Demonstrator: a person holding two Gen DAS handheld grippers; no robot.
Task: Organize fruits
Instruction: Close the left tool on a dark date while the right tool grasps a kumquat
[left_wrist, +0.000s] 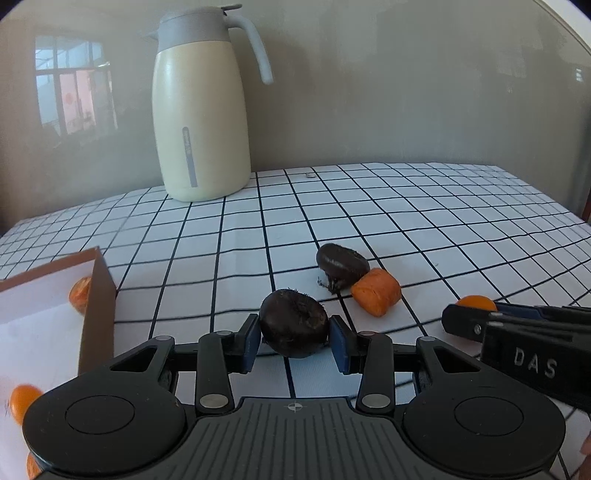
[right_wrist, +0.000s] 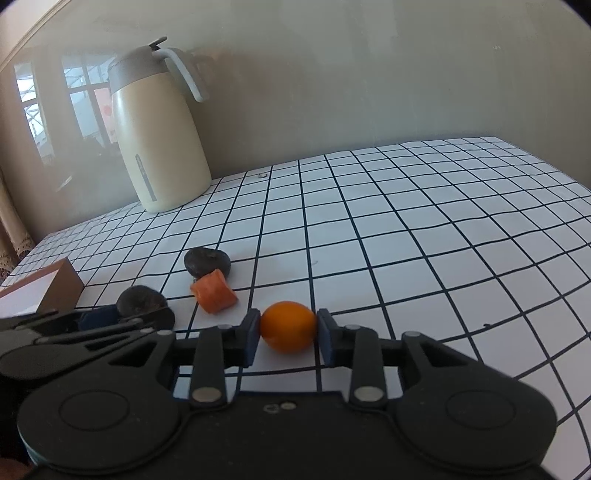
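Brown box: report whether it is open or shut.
Open. The brown box has no lid on; its white inside shows, with an orange piece lying in it.

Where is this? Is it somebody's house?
Probably a home, maybe a dining or kitchen table. A cream thermos jug stands by the wall on a grid-patterned tablecloth, fruit such as the small orange lies about, and a window reflection shows on the glossy wall.

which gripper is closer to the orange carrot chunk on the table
Hard to call. The carrot chunk lies ahead-right of the left gripper and ahead-left of the right gripper.
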